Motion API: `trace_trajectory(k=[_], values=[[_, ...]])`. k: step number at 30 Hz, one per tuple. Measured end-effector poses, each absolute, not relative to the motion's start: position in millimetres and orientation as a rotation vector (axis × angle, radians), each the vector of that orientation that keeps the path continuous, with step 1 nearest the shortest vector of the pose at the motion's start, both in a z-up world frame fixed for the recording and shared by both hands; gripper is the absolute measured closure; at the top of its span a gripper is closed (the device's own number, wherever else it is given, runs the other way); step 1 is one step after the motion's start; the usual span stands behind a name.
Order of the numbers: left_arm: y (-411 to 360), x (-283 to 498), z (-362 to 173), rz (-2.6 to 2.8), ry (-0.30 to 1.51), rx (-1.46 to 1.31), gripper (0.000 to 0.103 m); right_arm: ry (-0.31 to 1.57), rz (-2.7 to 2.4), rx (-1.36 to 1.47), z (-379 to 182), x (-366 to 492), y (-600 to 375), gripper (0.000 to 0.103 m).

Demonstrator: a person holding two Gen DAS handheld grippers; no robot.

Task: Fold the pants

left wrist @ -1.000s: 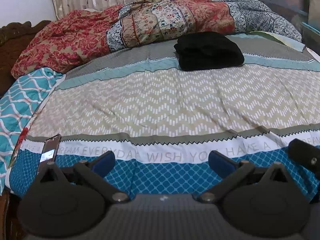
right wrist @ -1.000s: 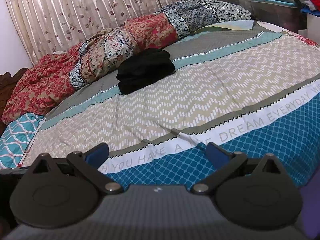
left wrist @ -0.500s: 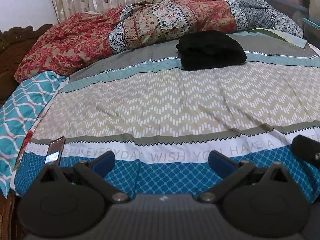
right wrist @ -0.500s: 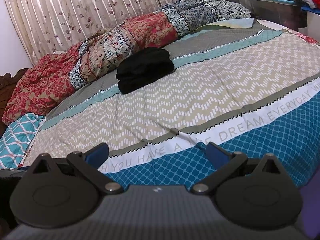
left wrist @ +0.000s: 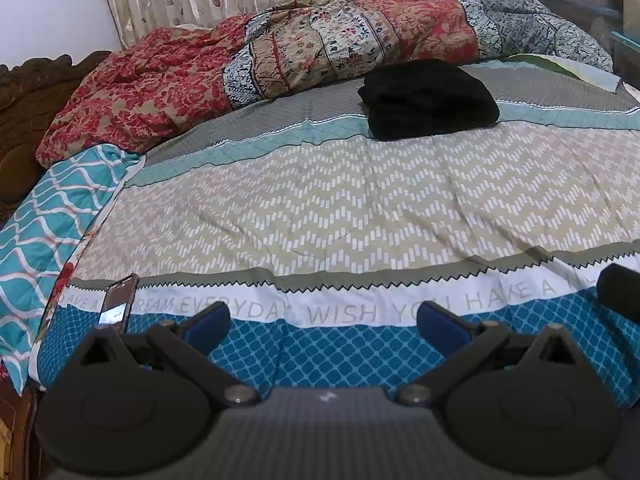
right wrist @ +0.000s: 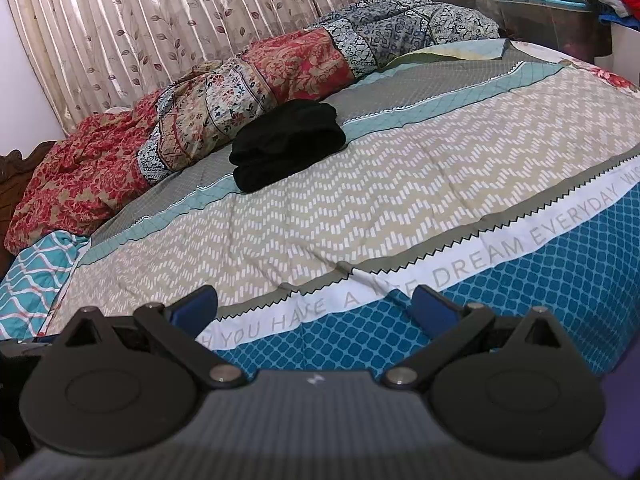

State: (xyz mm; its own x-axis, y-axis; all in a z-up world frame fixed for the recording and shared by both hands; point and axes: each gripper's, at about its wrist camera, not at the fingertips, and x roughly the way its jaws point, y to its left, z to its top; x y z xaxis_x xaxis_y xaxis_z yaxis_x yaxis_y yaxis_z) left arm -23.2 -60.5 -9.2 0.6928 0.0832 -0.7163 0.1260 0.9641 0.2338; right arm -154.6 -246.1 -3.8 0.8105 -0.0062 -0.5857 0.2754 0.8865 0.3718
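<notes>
One bed (left wrist: 320,208) w/ patterned cover fills both views. One bunched floral quilt (left wrist: 280,52) along the top, curtain (right wrist: 160,20) behind. One folded black pants (left wrist: 430,100) bundle upper right of center, just below quilt. One phone (left wrist: 118,300) lower left. Left gripper (left wrist: 322,322) & right gripper (right wrist: 314,306): jaws wide apart, empty, well short of pants.

dim, even indoor light, soft shadows, strong fisheye bending and dark vignetted corners, slightly soft detail.
</notes>
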Motion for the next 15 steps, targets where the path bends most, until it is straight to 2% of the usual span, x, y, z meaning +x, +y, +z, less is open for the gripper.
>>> trace_trajectory(k=[15], values=[[-57.5,-20.9,-15.2,-0.018,0.838,0.265,0.000,0.615,-0.154,0.464,-5.2,-155.5,-247.1,0.000]])
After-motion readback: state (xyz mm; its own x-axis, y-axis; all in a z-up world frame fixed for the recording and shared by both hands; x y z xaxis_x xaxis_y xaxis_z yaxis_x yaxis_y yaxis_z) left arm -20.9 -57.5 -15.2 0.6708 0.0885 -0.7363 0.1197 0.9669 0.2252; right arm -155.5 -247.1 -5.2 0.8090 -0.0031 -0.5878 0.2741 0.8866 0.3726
